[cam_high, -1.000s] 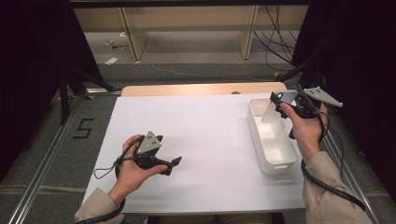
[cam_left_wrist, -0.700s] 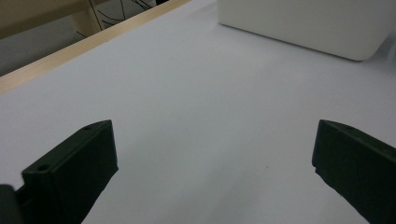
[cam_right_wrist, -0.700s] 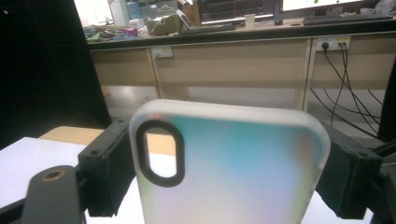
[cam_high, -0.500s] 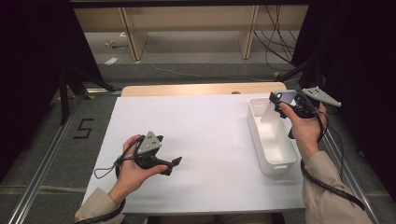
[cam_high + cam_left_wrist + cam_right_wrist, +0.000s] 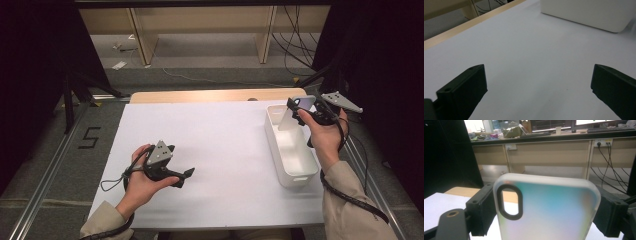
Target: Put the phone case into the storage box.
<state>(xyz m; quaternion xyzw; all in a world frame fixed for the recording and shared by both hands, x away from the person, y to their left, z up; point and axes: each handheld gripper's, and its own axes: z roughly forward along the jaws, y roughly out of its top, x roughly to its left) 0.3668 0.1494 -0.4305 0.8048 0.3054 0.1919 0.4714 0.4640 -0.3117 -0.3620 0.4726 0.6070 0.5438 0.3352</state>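
The right gripper (image 5: pixel 296 106) is gripping a frosted phone case (image 5: pixel 546 210) across its width — at the upper right of the high view, the case is hanging tilted over the far end of the white bin (image 5: pixel 290 172). The left gripper (image 5: pixel 186 175) is resting at the lower left on the white table sheet (image 5: pixel 220 135), its jaws standing wide apart — nothing between them.

A: The high view is looking forward and down over the desk (image 5: pixel 220 150), taking in the white bin (image 5: pixel 290 145).

B: The left gripper view is skimming low across that desk toward the bin (image 5: pixel 586 12), very near. The right gripper view is facing level, past the bin, at far cabinets (image 5: pixel 549 152).
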